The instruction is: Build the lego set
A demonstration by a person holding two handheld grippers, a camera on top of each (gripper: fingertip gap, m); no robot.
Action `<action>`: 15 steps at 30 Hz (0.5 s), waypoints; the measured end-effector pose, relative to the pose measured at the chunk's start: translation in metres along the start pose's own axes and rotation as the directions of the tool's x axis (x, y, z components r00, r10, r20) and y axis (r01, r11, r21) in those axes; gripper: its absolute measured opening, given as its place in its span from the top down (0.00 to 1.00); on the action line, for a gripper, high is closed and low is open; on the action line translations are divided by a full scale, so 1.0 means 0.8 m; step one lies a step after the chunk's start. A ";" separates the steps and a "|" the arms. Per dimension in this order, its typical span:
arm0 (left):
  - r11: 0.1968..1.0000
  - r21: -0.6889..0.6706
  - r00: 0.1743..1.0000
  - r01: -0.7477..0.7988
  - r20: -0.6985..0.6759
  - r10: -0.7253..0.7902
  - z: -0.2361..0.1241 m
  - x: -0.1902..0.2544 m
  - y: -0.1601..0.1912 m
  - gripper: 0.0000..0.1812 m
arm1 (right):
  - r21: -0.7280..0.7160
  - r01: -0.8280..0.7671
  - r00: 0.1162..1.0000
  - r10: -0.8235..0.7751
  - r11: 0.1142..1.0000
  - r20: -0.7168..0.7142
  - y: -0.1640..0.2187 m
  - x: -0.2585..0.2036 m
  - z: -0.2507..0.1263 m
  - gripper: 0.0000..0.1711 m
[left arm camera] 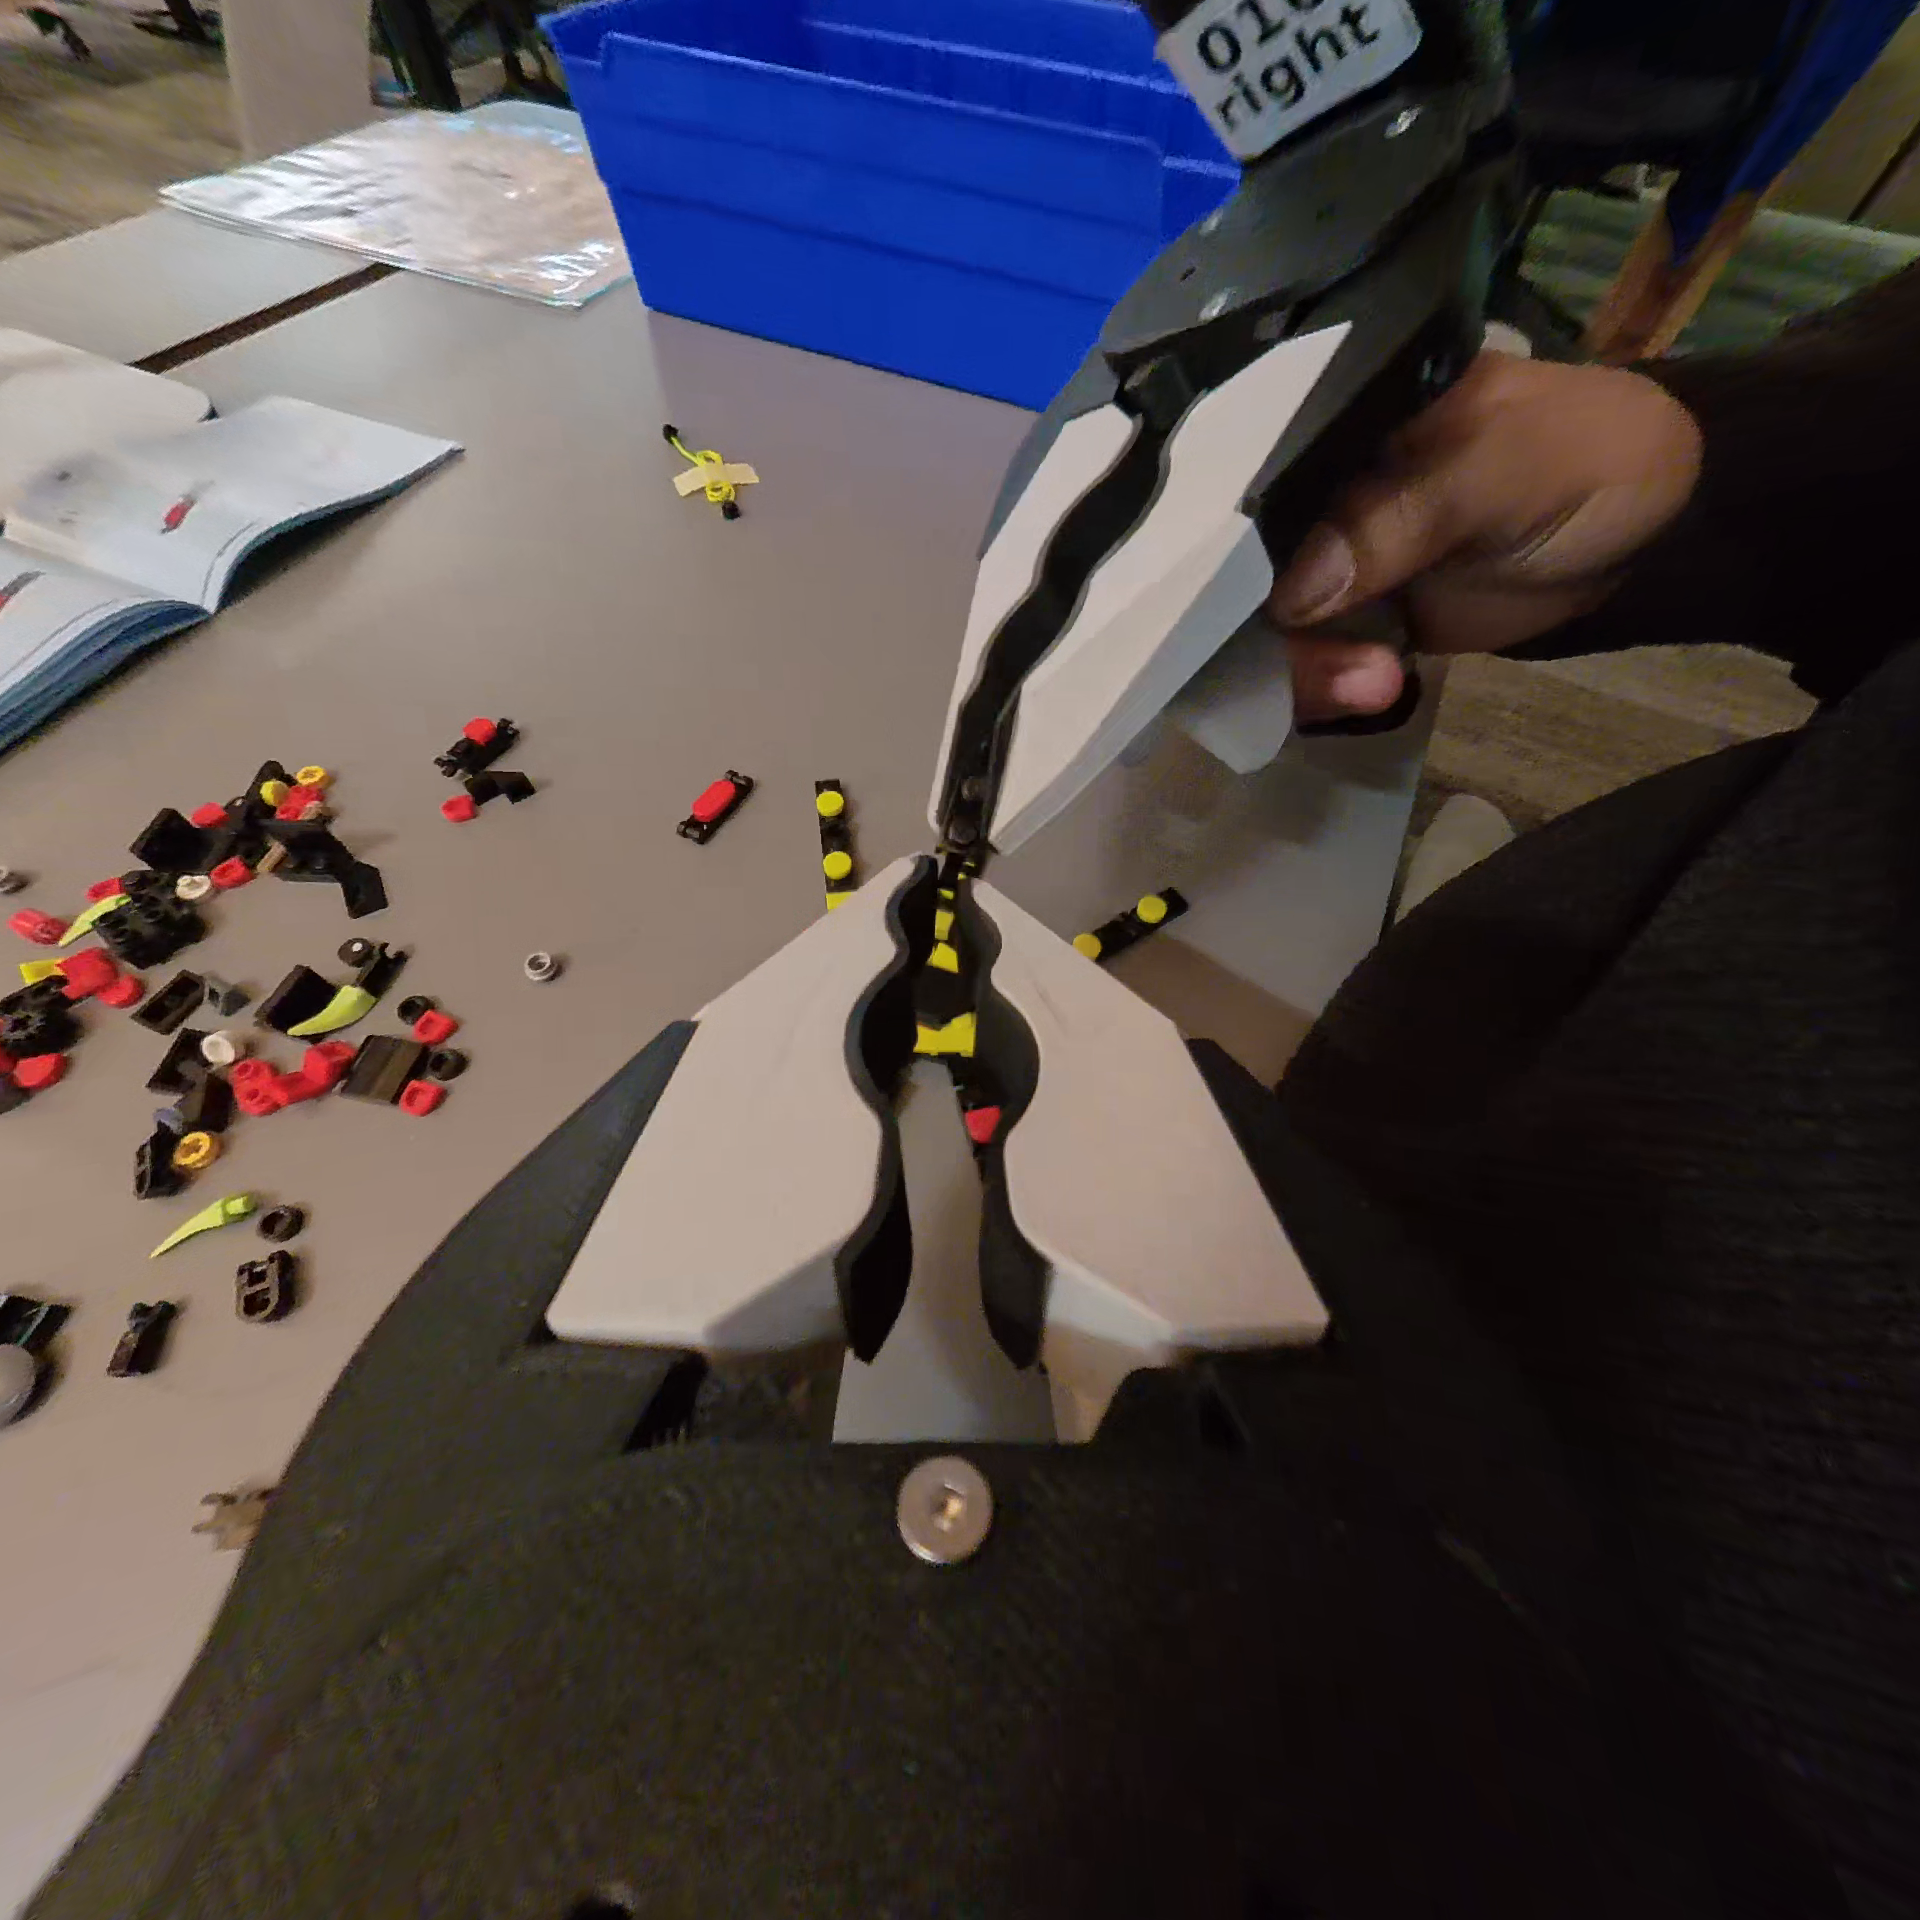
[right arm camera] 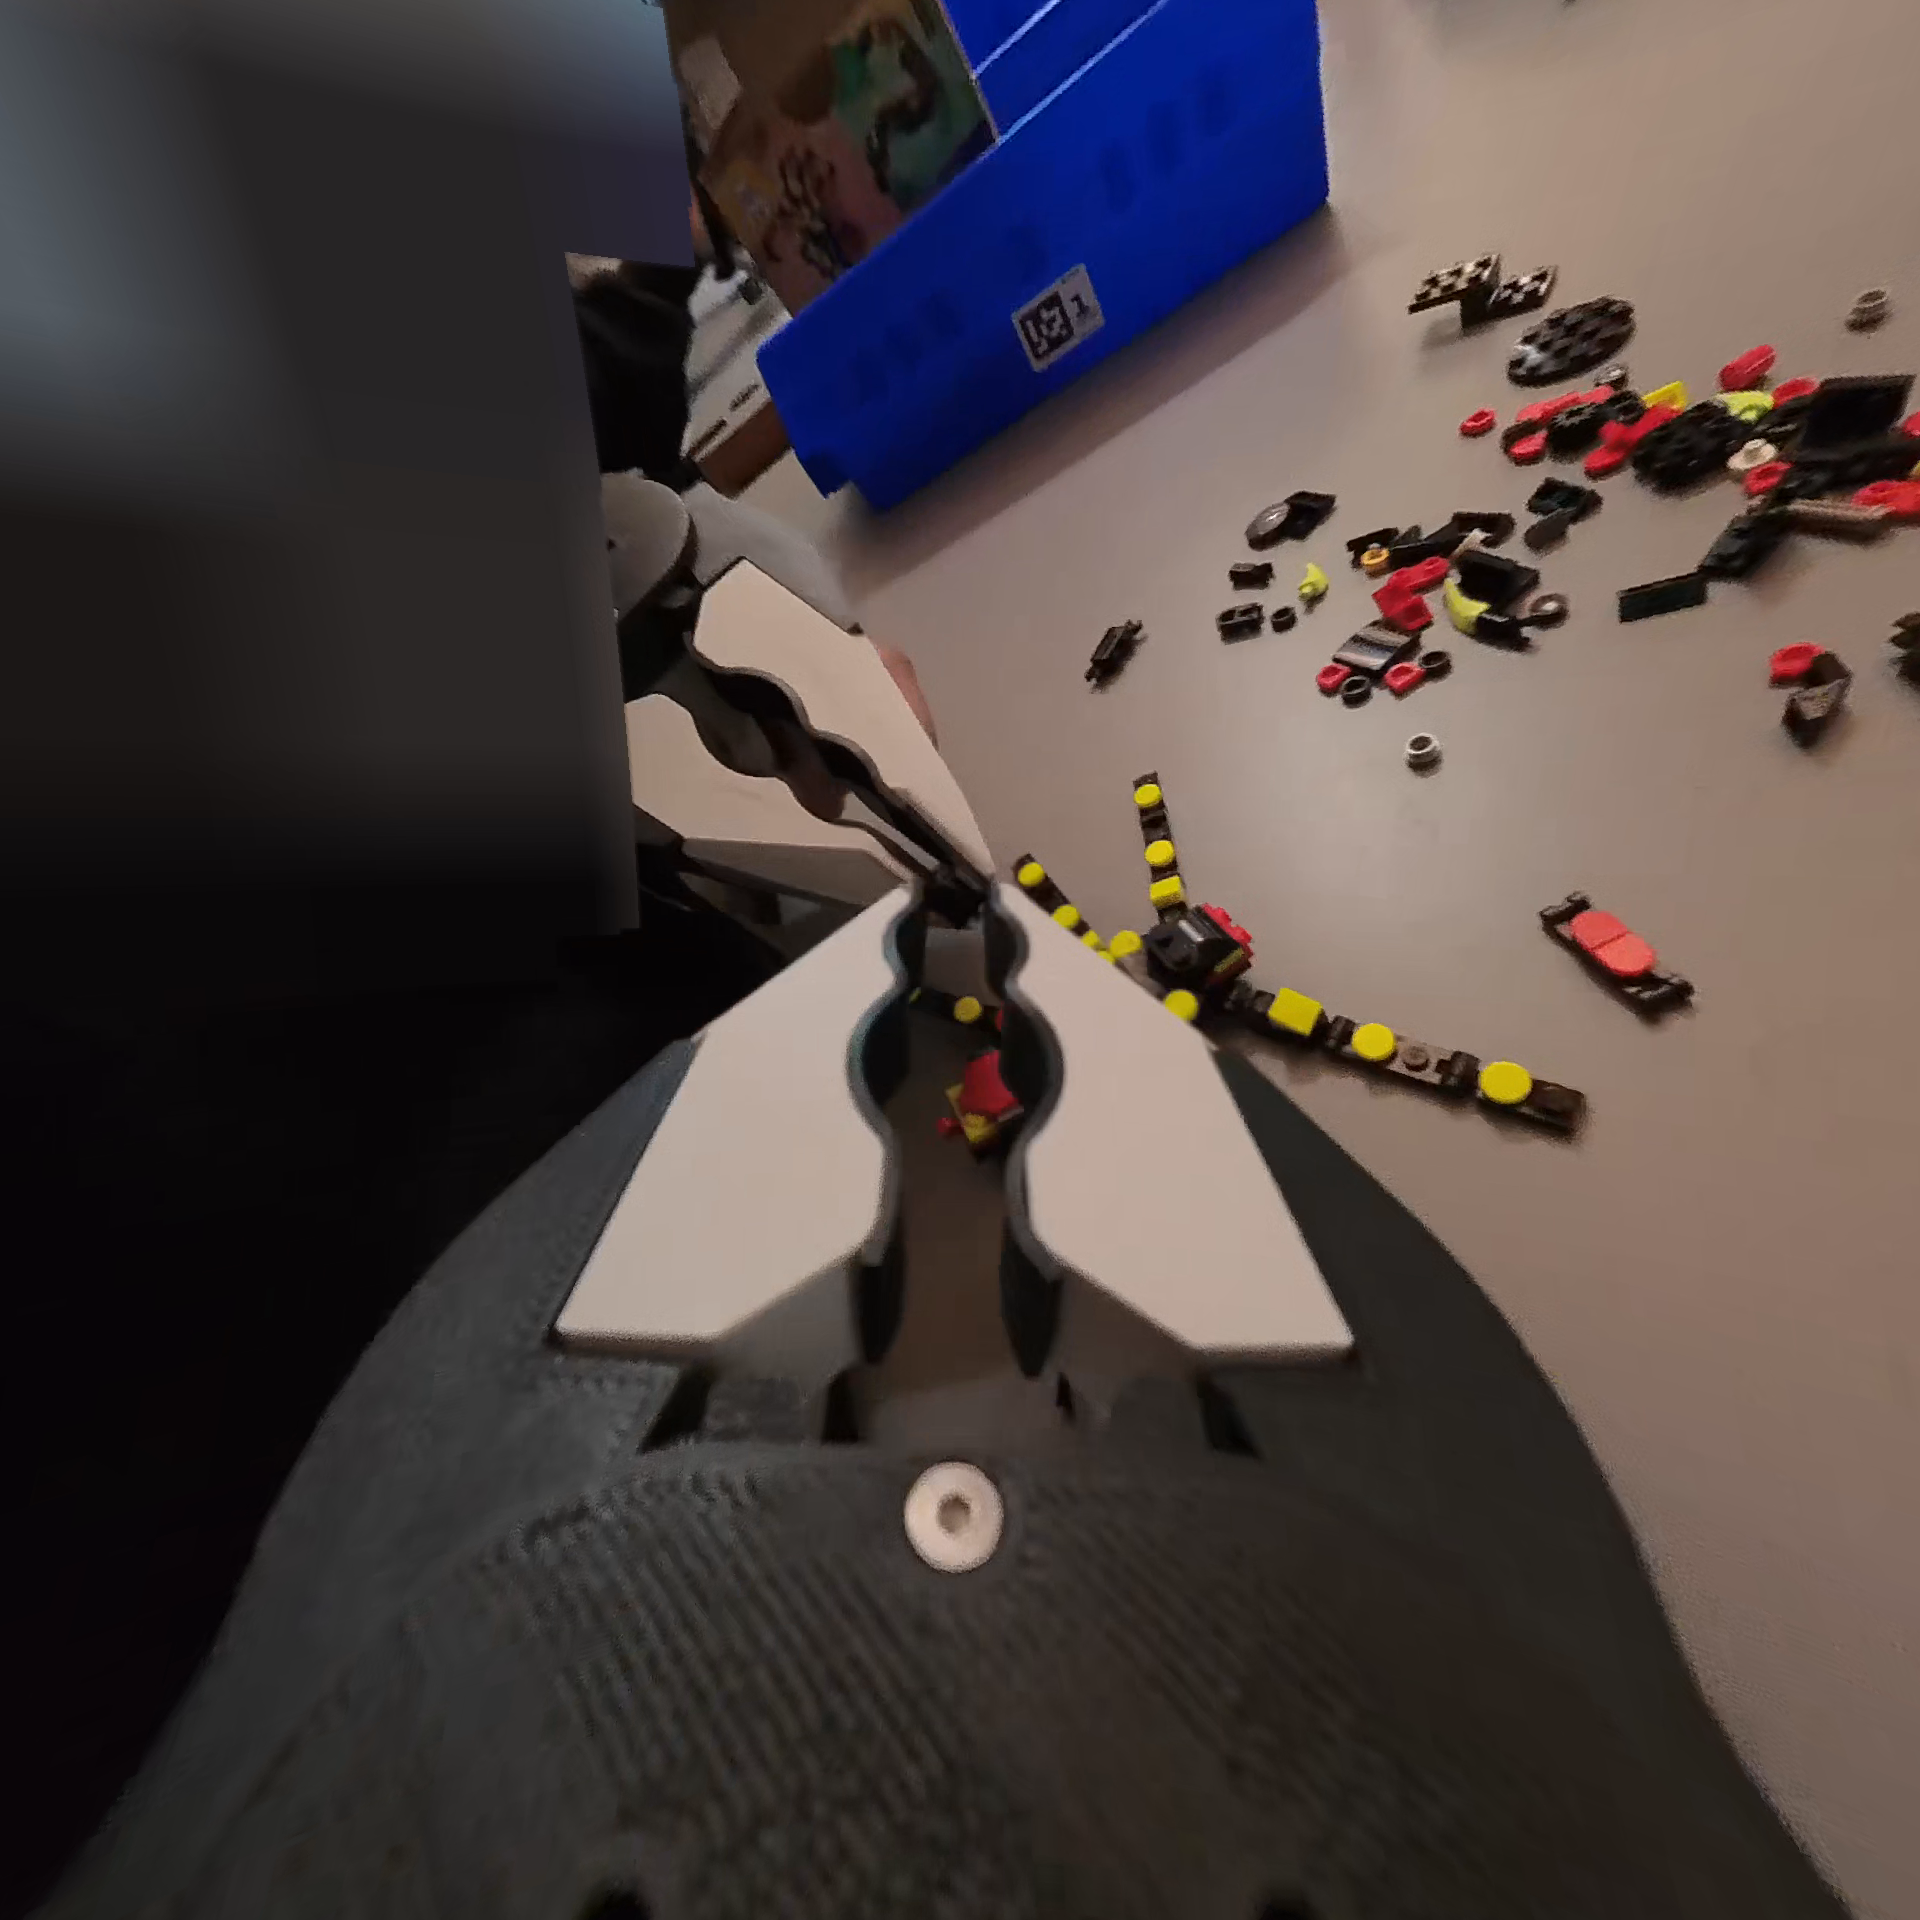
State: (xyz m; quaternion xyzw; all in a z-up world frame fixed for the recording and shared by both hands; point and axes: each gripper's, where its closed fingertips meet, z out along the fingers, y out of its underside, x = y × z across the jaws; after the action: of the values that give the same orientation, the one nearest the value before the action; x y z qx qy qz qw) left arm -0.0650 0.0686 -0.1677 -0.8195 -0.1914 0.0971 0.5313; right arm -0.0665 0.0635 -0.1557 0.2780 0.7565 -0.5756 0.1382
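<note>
My left gripper [left arm camera: 940,871] is shut on one leg of a black Lego assembly with yellow studs [left arm camera: 943,971]. Two more of its legs [left arm camera: 834,836] stick out past the fingers. In the right wrist view the assembly [right arm camera: 1195,948] spreads like a spider, with a red and black core. My right gripper [right arm camera: 956,902] is shut on a small black piece [right arm camera: 951,896] and holds it against the tip of the held leg. The right gripper also shows in the left wrist view [left arm camera: 964,821], coming down from the upper right. The left gripper shows in the right wrist view [right arm camera: 940,875], tip to tip with the right one.
Loose red, black and yellow pieces [left arm camera: 229,966] [right arm camera: 1662,457] lie scattered on the grey table [left arm camera: 582,623]. A small red and black part [left arm camera: 715,805] [right arm camera: 1616,951] lies apart. A blue bin [left arm camera: 883,197] [right arm camera: 1049,291] stands behind. An open instruction booklet [left arm camera: 156,520] lies at left. Less than 4 cm separates the two grippers' tips.
</note>
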 end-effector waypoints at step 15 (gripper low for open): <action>0.791 0.045 0.680 0.610 -0.542 -0.494 -0.033 0.032 -0.056 0.94 | 0.127 0.278 0.951 -0.291 0.952 0.100 -0.025 -0.044 -0.021 0.95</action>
State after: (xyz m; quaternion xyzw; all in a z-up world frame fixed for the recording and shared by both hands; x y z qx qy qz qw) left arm -0.0420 0.0737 -0.1149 -0.6532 -0.2734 -0.2654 0.6543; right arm -0.0477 0.0665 -0.1160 0.1388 0.7460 -0.6461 0.0824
